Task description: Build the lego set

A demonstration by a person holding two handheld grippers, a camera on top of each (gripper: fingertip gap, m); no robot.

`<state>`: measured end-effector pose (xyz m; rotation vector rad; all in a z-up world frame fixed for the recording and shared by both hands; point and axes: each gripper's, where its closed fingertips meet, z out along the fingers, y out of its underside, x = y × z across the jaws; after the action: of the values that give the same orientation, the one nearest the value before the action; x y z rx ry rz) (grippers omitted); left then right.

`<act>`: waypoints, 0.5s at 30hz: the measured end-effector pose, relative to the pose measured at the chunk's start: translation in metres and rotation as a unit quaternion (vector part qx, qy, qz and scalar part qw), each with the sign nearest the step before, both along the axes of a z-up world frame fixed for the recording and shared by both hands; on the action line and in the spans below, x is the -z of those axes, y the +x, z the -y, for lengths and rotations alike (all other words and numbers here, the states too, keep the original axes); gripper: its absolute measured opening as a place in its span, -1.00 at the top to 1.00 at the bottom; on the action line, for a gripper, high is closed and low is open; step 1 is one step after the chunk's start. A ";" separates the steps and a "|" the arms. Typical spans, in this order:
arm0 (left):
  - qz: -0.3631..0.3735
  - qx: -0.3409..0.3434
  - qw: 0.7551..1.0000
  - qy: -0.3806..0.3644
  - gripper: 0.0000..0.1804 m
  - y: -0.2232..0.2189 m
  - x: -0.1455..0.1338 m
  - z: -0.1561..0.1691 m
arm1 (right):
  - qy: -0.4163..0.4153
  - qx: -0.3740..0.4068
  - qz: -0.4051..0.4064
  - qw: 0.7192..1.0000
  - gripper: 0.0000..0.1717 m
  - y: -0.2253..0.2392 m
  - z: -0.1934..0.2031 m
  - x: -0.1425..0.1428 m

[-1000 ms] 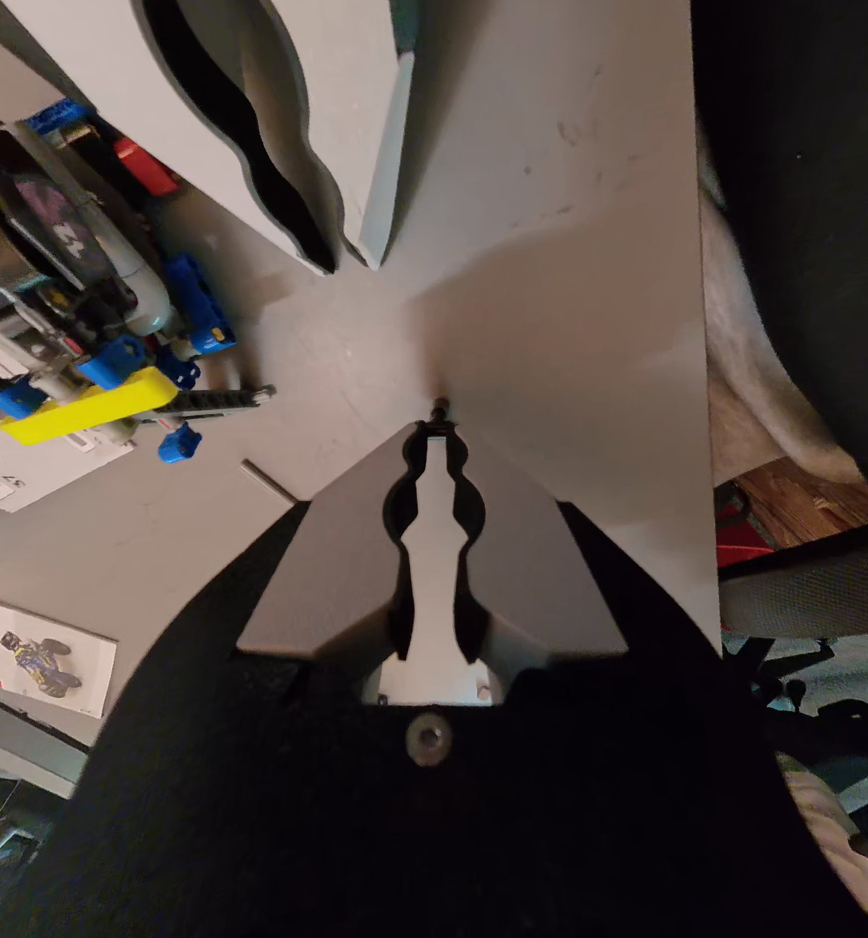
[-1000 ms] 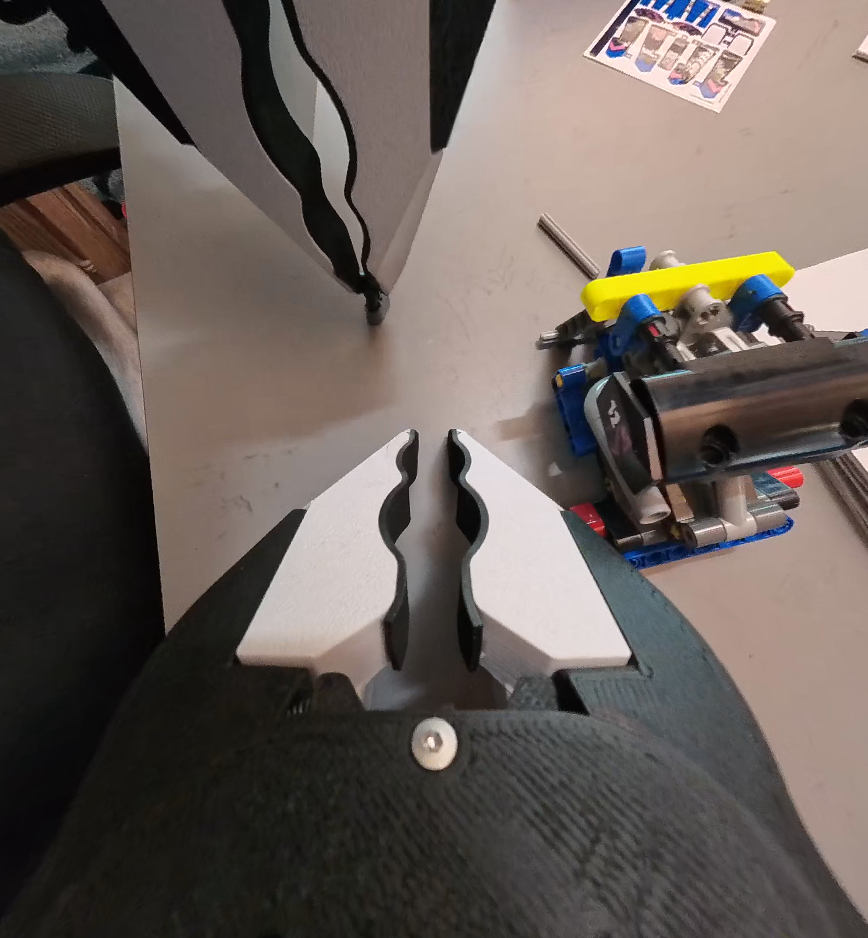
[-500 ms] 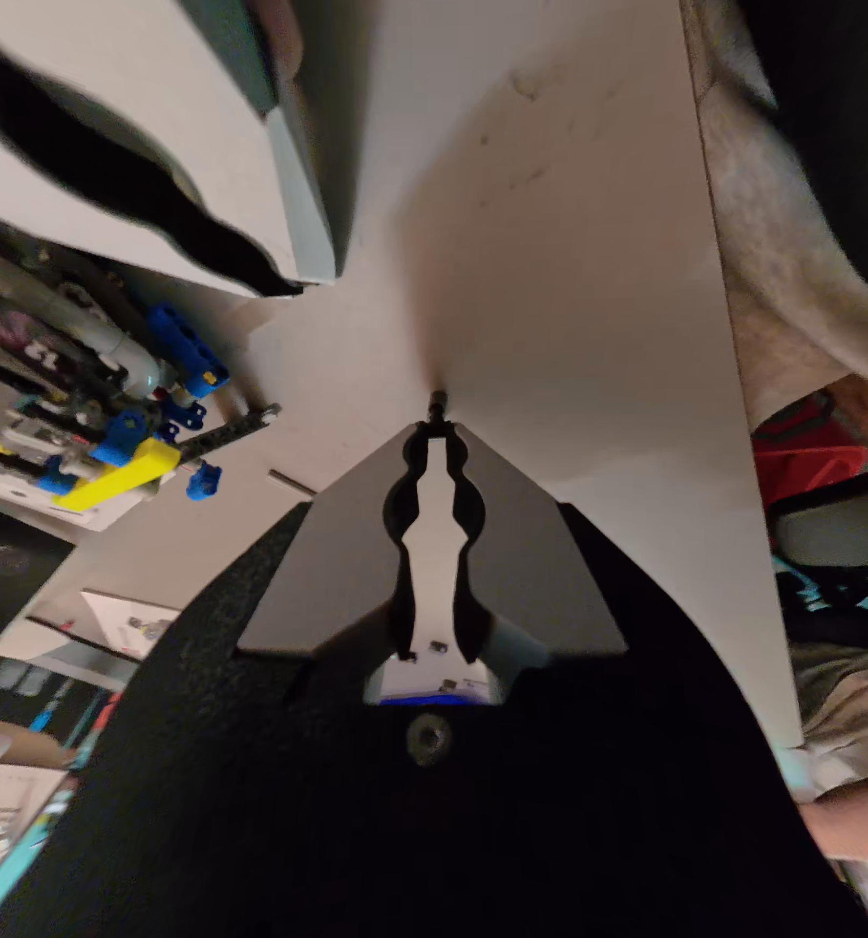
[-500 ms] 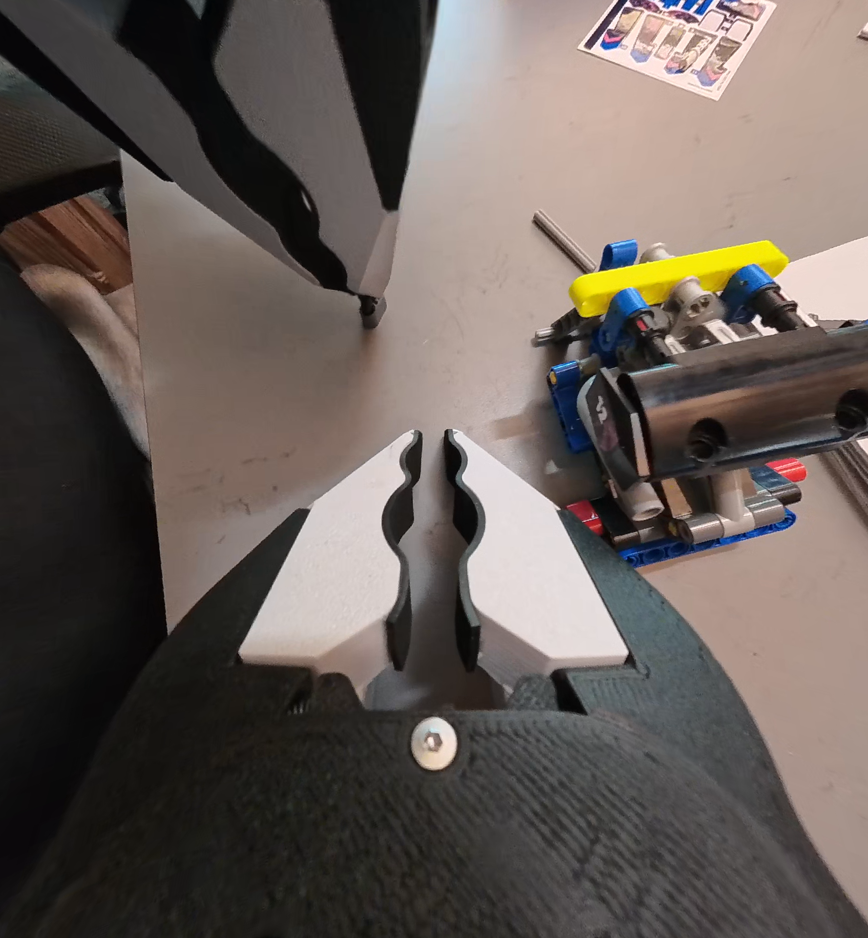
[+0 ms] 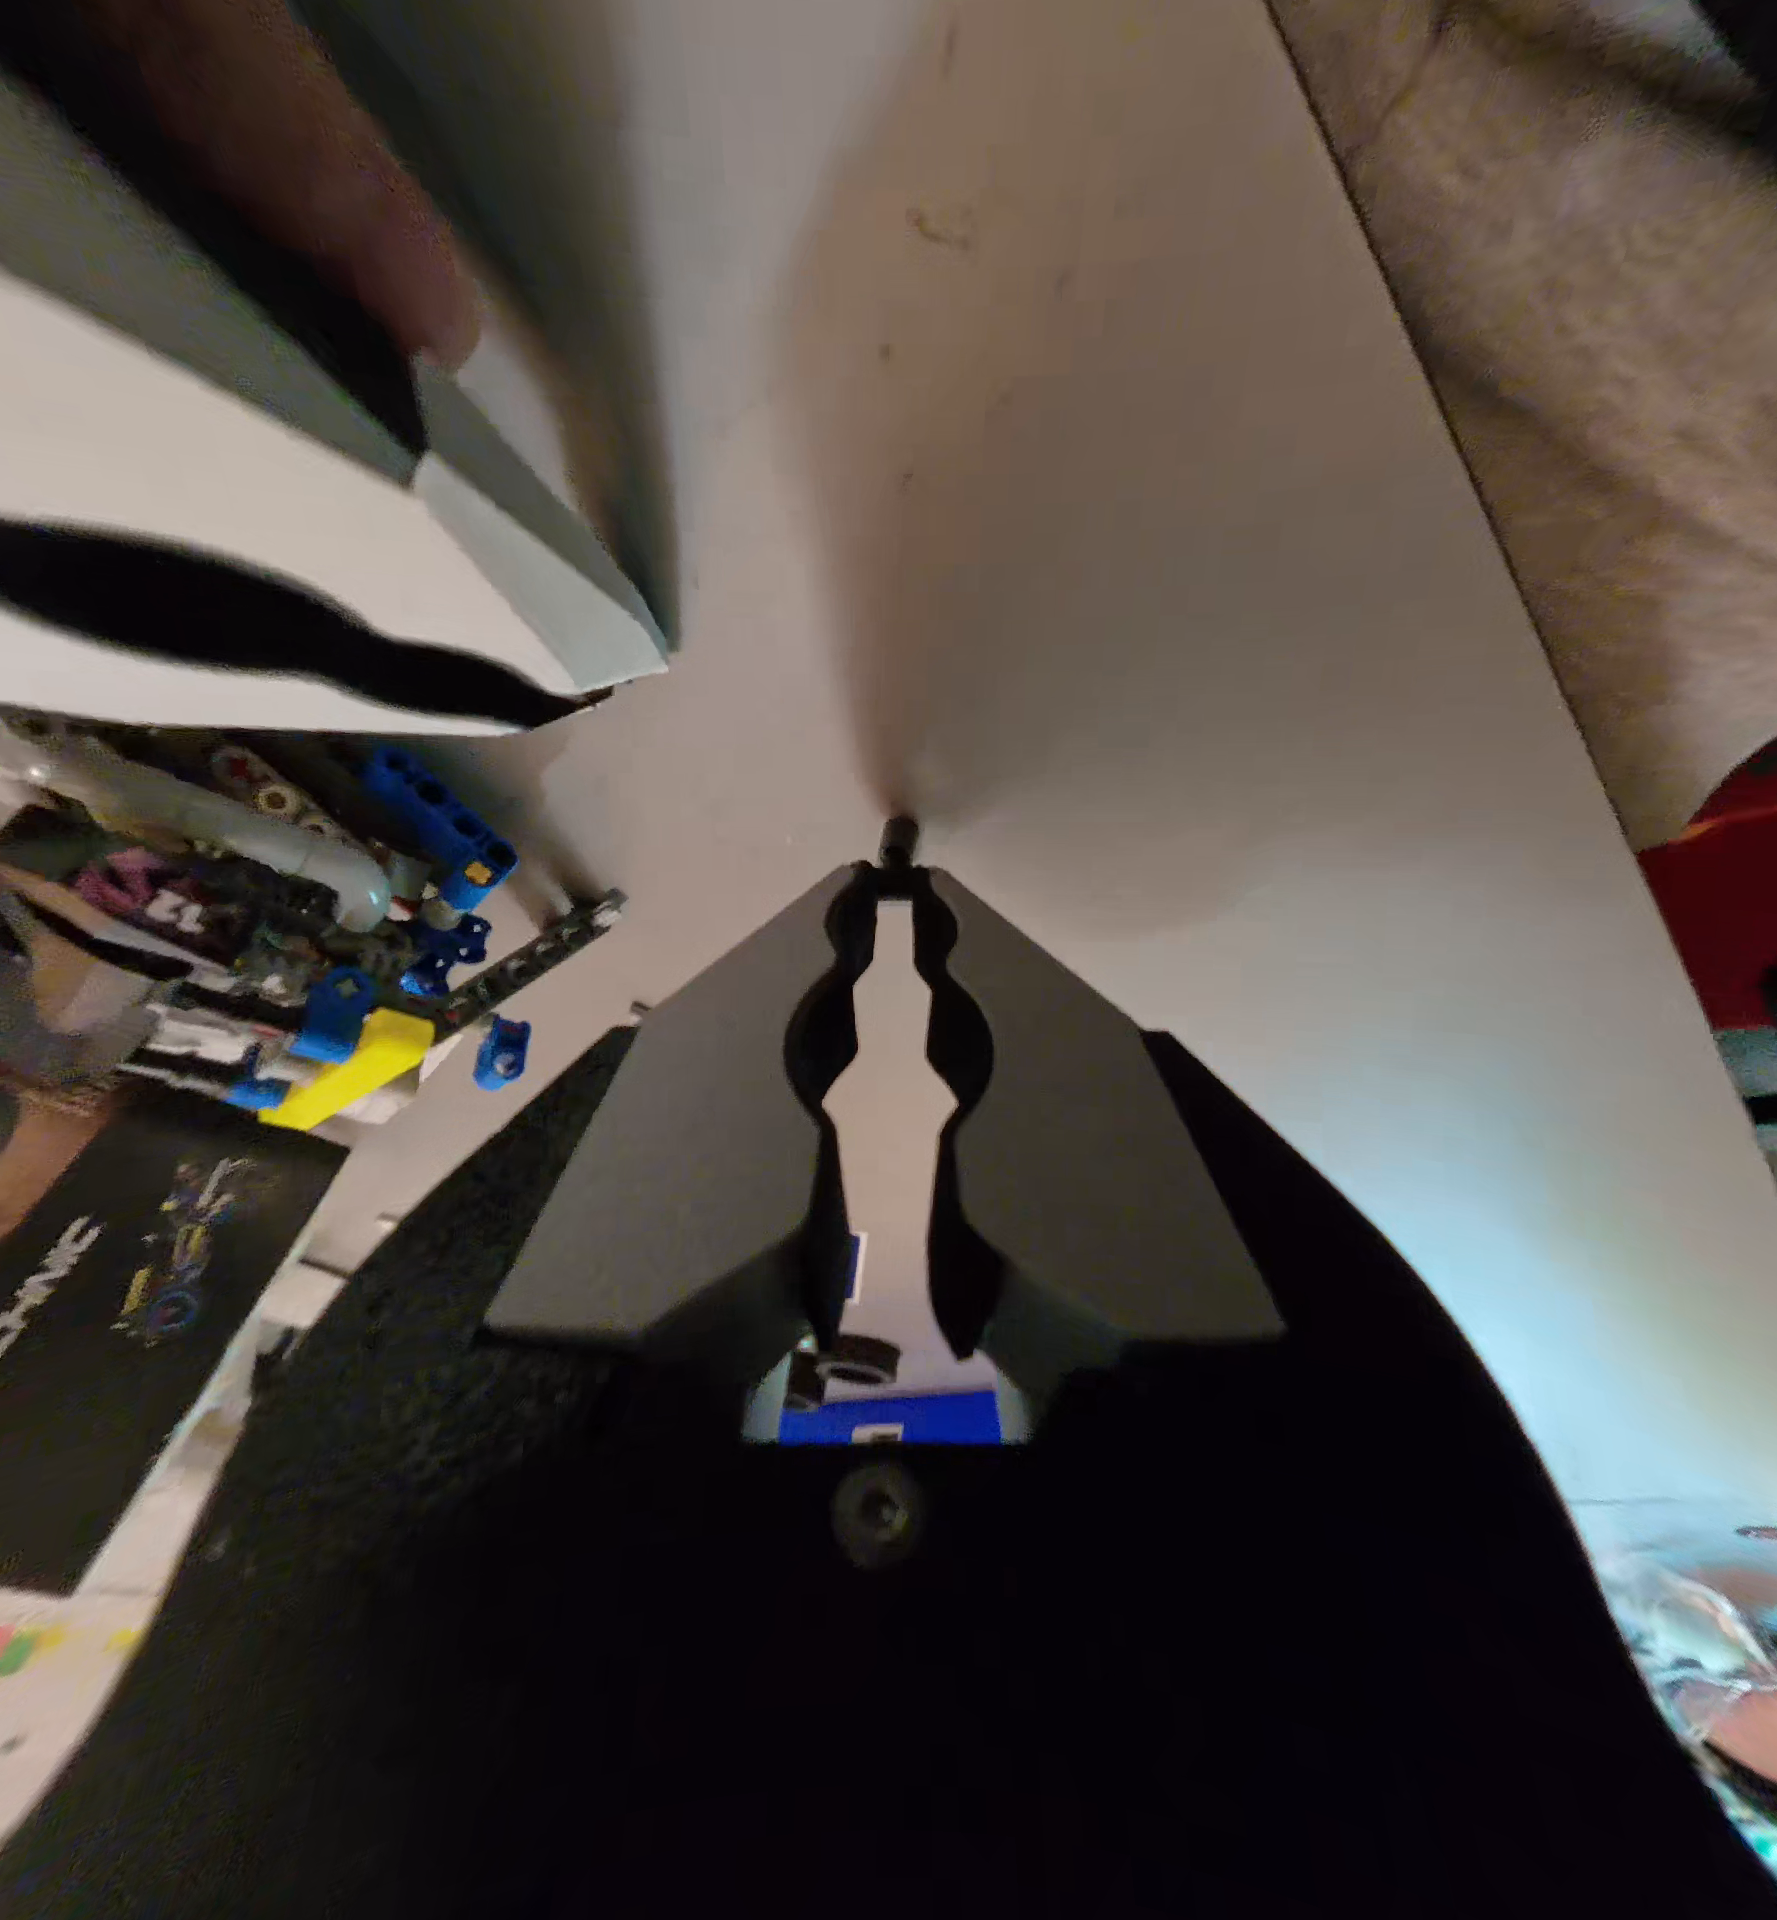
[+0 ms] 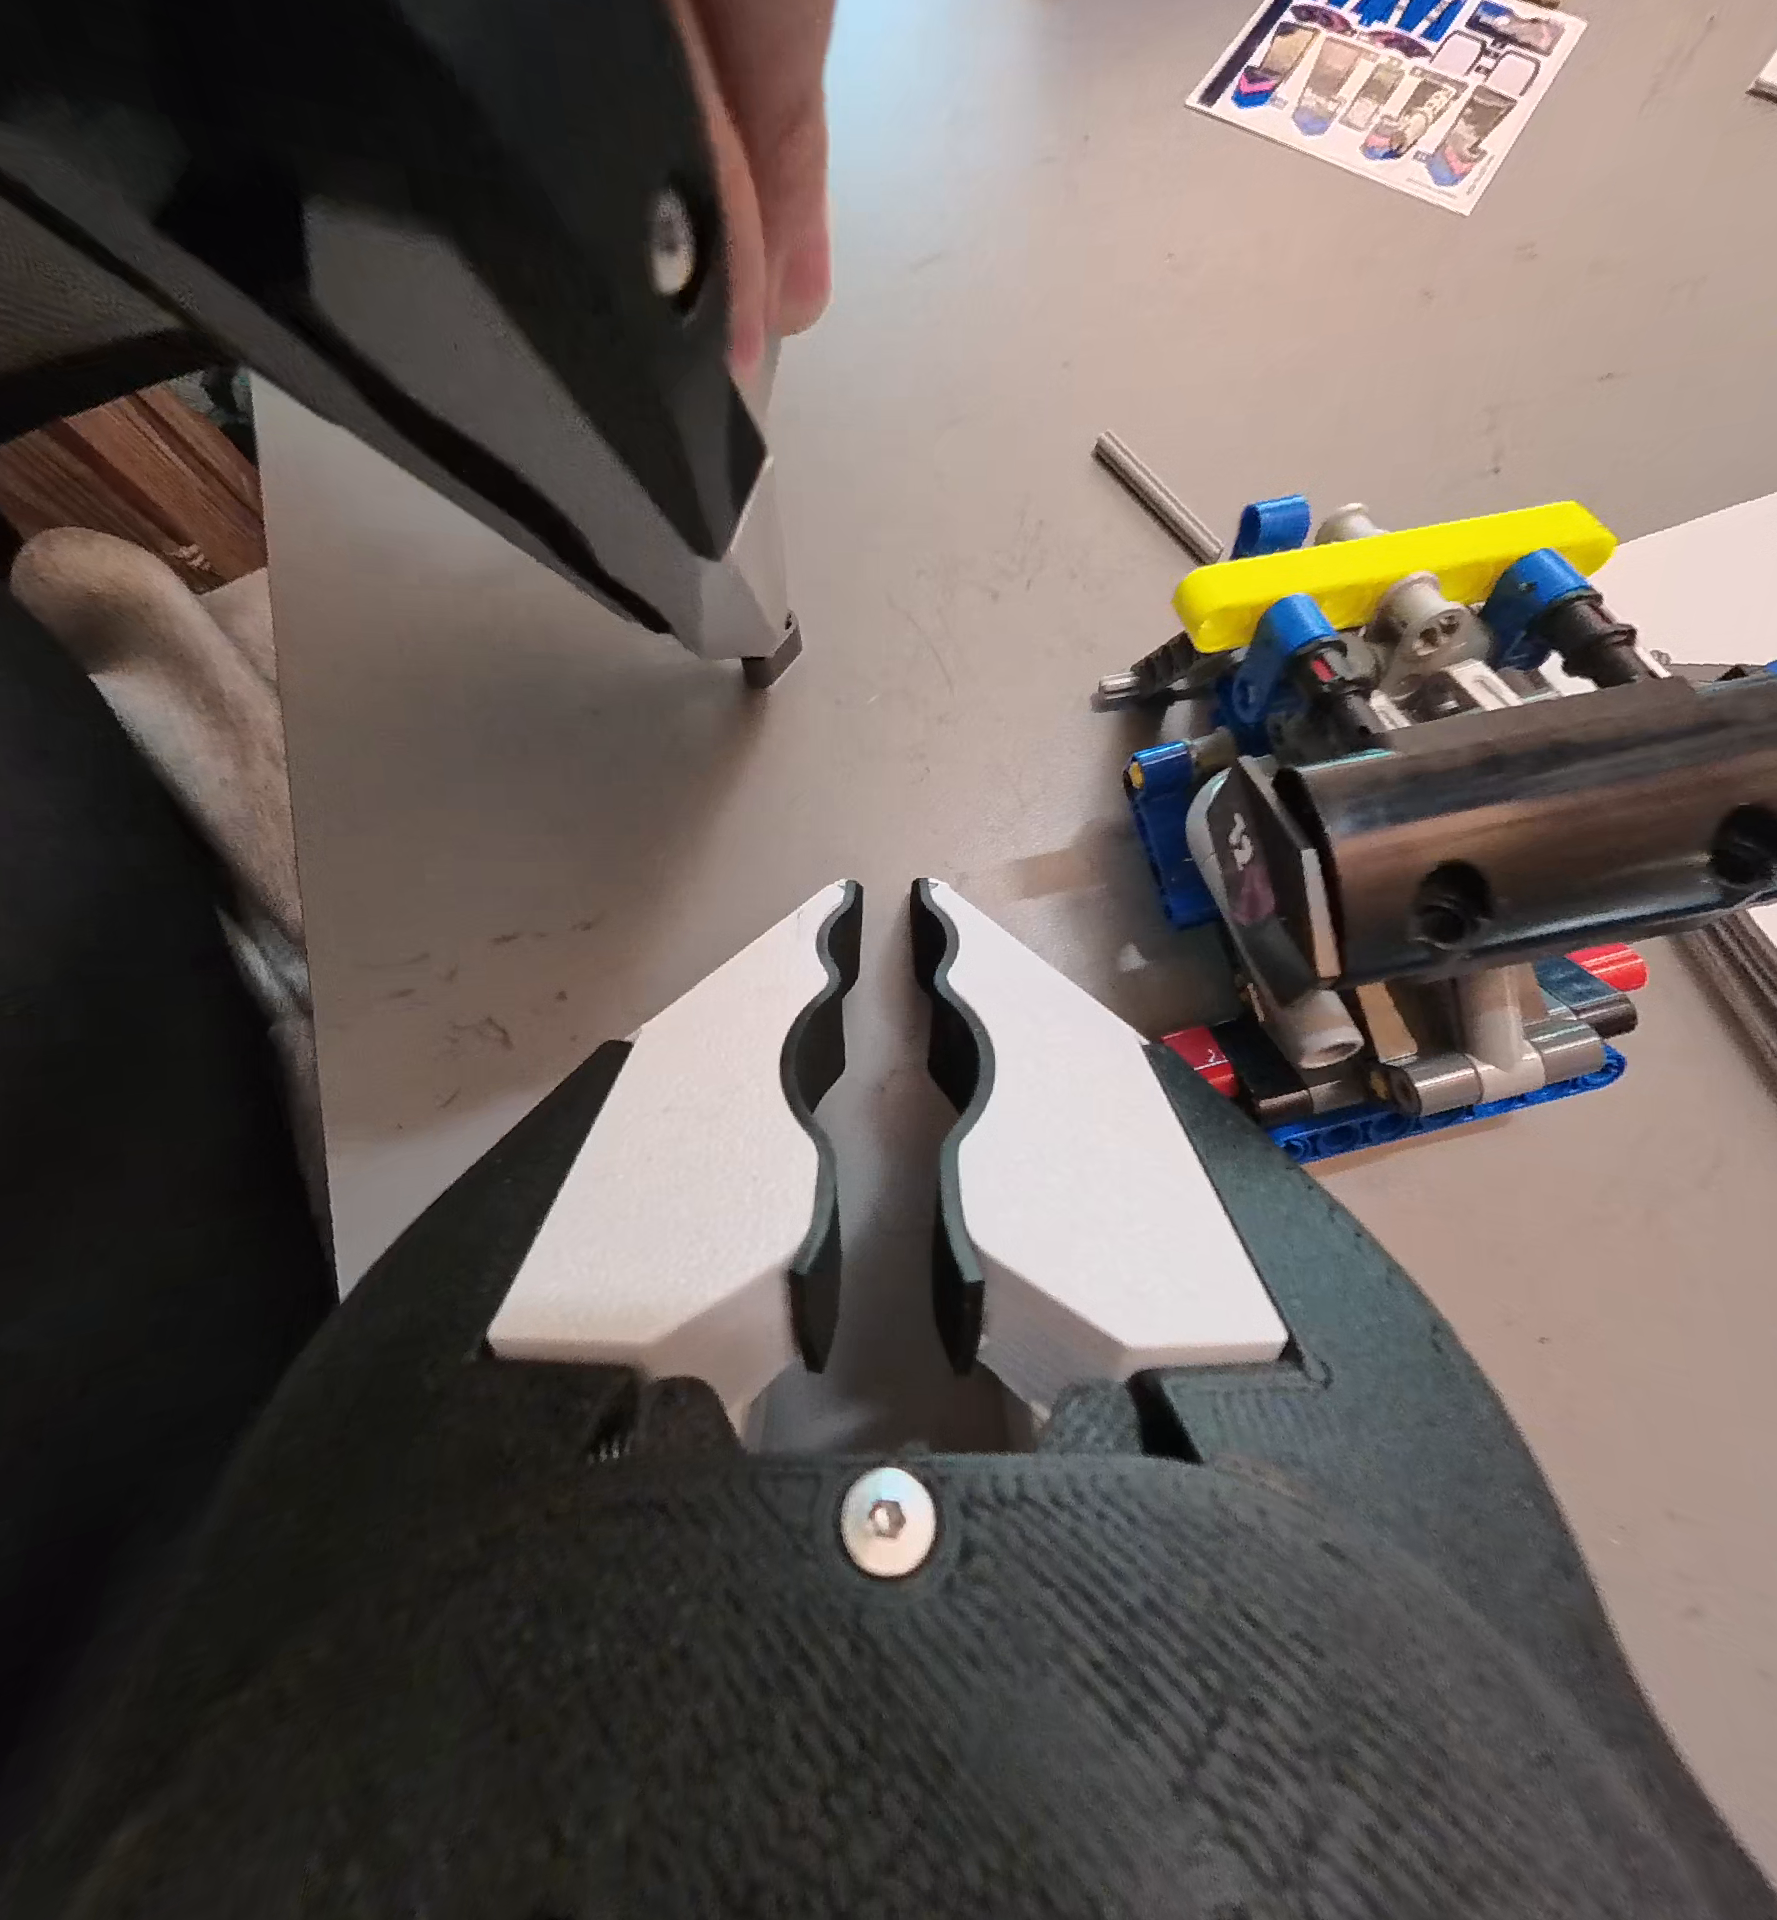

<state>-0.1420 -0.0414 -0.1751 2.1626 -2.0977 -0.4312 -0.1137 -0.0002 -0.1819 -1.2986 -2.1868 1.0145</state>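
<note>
My left gripper [image 5: 894,883] is shut on a small black pin [image 5: 899,840] that sticks out past its tips, close over the grey table [image 5: 1123,644]. In the right wrist view the same gripper [image 6: 759,649] comes in from the upper left with the pin [image 6: 768,667] at its tip, touching or nearly touching the table. My right gripper [image 6: 886,896] hovers low over the table with a narrow gap between its pads and nothing in it. It also shows in the left wrist view [image 5: 593,691]. A partly built toy vehicle [image 6: 1435,862] of blue, grey and black parts with a yellow beam [image 6: 1383,571] lies to its right.
The toy vehicle also shows in the left wrist view [image 5: 240,935]. A thin grey rod [image 6: 1154,499], a sticker sheet [image 6: 1383,94] and an open booklet [image 6: 1746,592] lie on the table. A dark printed box [image 5: 84,1351] lies at the left. The table edge [image 6: 286,831] runs beside a chair. My right fingertips sit around 6 cm from my left ones.
My left gripper has tilted and swung with the pin still in its grasp; in the right wrist view it now shows side-on. The right gripper has stayed nearly still.
</note>
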 end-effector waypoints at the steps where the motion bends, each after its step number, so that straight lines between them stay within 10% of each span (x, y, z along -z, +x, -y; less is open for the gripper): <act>1: 0.012 -0.008 1.000 -0.003 0.96 0.000 0.001 0.000 | 0.002 0.000 -0.001 1.000 0.92 0.000 0.000 0.000; 15: 0.195 -0.162 0.963 0.093 0.95 0.002 -0.009 -0.002 | 0.002 -0.011 -0.002 1.000 0.86 0.003 0.003 0.000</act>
<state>-0.1397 -0.0394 -0.1662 2.8375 -1.8692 -0.1843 -0.1109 -0.0035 -0.1819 -1.2720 -2.2051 1.0194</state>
